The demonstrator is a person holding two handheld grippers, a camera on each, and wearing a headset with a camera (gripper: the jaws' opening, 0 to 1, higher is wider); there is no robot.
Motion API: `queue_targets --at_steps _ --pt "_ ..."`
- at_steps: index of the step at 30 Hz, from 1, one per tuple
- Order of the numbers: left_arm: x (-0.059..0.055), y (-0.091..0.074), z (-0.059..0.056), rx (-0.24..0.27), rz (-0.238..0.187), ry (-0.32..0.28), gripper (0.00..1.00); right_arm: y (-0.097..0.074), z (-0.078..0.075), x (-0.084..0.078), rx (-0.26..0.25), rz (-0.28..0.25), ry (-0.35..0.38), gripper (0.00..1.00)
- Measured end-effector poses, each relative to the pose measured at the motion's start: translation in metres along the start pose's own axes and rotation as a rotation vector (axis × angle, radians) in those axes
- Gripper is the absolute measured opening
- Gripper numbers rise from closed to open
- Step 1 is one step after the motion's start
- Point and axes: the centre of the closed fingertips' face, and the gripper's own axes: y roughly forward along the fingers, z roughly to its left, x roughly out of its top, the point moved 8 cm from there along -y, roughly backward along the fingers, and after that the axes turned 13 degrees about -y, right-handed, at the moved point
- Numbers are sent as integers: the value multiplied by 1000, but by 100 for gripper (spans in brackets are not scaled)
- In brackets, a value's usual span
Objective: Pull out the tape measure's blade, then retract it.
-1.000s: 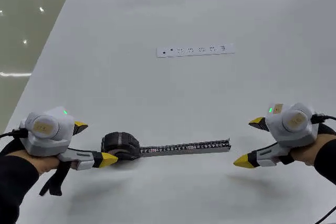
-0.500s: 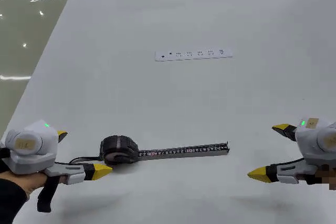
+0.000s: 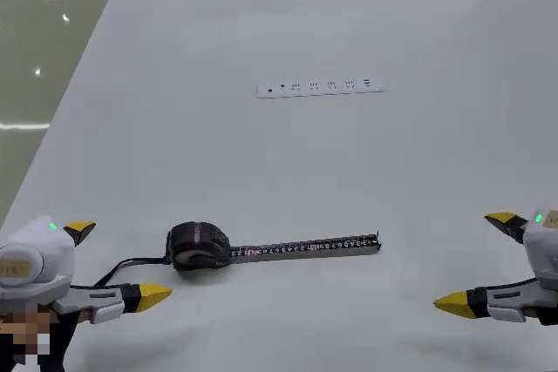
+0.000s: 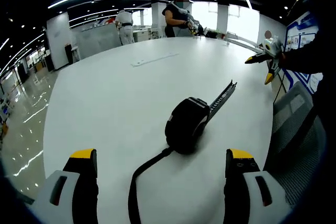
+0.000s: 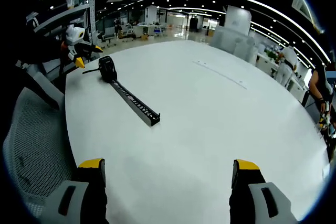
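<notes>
Both tools backed off outward within last second. Left tool [image 3: 119, 260] now clear of tape measure [image 3: 199, 246], jaws spread, empty. Right tool [image 3: 475, 260] likewise spread, empty, well right of blade [image 3: 305, 247] tip. Tape measure lies near-left on surface [image 3: 349, 163], blade out. Judgement: pull-out done, retraction pending.

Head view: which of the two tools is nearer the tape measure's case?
The left tool, at lower left: the case lies just beyond its open yellow tips, while the right tool hangs off past the blade's free end.
</notes>
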Motion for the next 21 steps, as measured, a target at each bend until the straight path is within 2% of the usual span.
queue_targets --at_steps 4,6,11,15,21 --pt "-3 -6 2 3 -22 -4 99 -7 -1 -4 -4 -7 6 99" --pt "-6 -8 4 17 -9 -10 99 -9 -1 -5 0 -15 29 99" --pt "-14 -10 1 11 9 -17 99 -16 -4 -10 -6 -7 43 99" --pt "-14 -12 -1 7 15 -5 99 -22 -3 -13 -15 -7 47 99" --pt "-12 -14 -3 5 12 -19 99 -25 -3 -16 -15 -8 54 99"
